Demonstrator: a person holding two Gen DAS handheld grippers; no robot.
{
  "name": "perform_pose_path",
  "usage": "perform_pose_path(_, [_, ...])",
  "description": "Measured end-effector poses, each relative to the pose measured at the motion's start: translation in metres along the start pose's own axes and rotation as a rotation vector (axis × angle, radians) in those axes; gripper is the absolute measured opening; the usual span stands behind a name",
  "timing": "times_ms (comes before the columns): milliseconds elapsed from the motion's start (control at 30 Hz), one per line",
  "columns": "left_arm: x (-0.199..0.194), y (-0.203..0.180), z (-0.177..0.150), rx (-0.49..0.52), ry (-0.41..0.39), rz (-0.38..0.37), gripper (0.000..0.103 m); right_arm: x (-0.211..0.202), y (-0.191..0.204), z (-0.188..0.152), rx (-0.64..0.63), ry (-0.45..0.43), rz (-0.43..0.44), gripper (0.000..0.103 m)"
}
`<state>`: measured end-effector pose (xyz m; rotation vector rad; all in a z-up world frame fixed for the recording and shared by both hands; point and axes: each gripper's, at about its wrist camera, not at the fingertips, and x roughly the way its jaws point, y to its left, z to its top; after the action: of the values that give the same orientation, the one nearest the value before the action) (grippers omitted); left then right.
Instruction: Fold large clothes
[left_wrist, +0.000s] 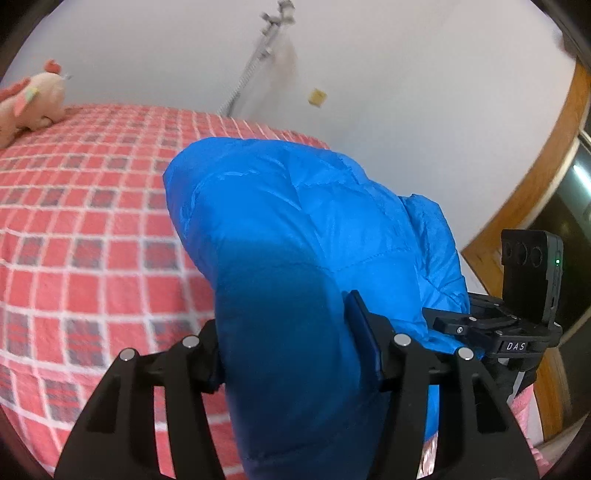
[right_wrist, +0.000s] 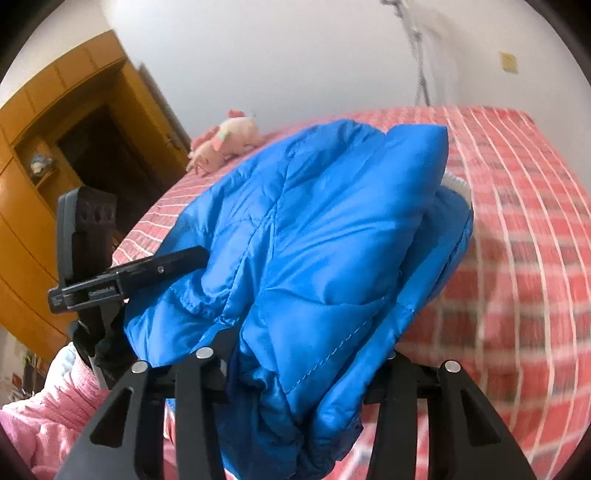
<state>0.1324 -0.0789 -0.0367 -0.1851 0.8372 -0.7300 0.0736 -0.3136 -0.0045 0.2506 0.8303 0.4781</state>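
Your left gripper (left_wrist: 291, 343) and your right gripper (right_wrist: 299, 354) each stand about half closed around a thick bunch of the bright blue quilted puffer jacket (right_wrist: 314, 236), which is lifted off the bed with the red-and-white checked cover (left_wrist: 85, 221) and billows up in front of both cameras. The fabric is slick and the padding springy, so the bunch may squeeze out of either grip if you swing it fast, and one side dropping would undo the fold. Because the two grippers sit close together, the loose bulk may also sag and land crumpled rather than flat. Watch the pink plush toy (right_wrist: 225, 142) at the far end of the bed; a long throw of the jacket could cover it. Much is hidden: the fingertips are buried in fabric, so you cannot see how much cloth each one has, nor which part of the jacket it is. The bed cover in the right view is blurred.
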Motion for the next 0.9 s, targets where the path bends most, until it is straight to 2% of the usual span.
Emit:
perform_pose_path(100, [-0.016, 0.018, 0.018, -0.009, -0.071, 0.040, 0.053, 0.024, 0.022, 0.032, -0.078, -0.022, 0.020, 0.042])
perform_pose_path(267, [-0.023, 0.061, 0.047, -0.042, -0.133, 0.114, 0.051, 0.085, 0.026, 0.076, -0.063, 0.056, 0.047, 0.042])
perform_pose_path(367, [-0.011, 0.098, 0.048, -0.078, -0.094, 0.152, 0.051, 0.128, 0.016, 0.081, -0.027, 0.127, 0.066, 0.042])
perform_pose_path(467, [0.006, 0.132, 0.034, -0.116, -0.013, 0.186, 0.053, 0.163, 0.006, 0.072, -0.008, 0.177, 0.070, 0.042])
perform_pose_path(567, [0.008, 0.143, 0.021, -0.093, 0.013, 0.192, 0.055, 0.174, -0.001, 0.064, 0.017, 0.183, 0.106, 0.044])
perform_pose_path(733, [0.013, 0.142, 0.020, -0.067, 0.017, 0.227, 0.058, 0.175, -0.007, 0.058, 0.051, 0.181, 0.108, 0.047])
perform_pose_path(900, [0.005, 0.143, 0.020, -0.109, 0.042, 0.220, 0.065, 0.151, 0.006, 0.052, 0.019, 0.156, 0.056, 0.057])
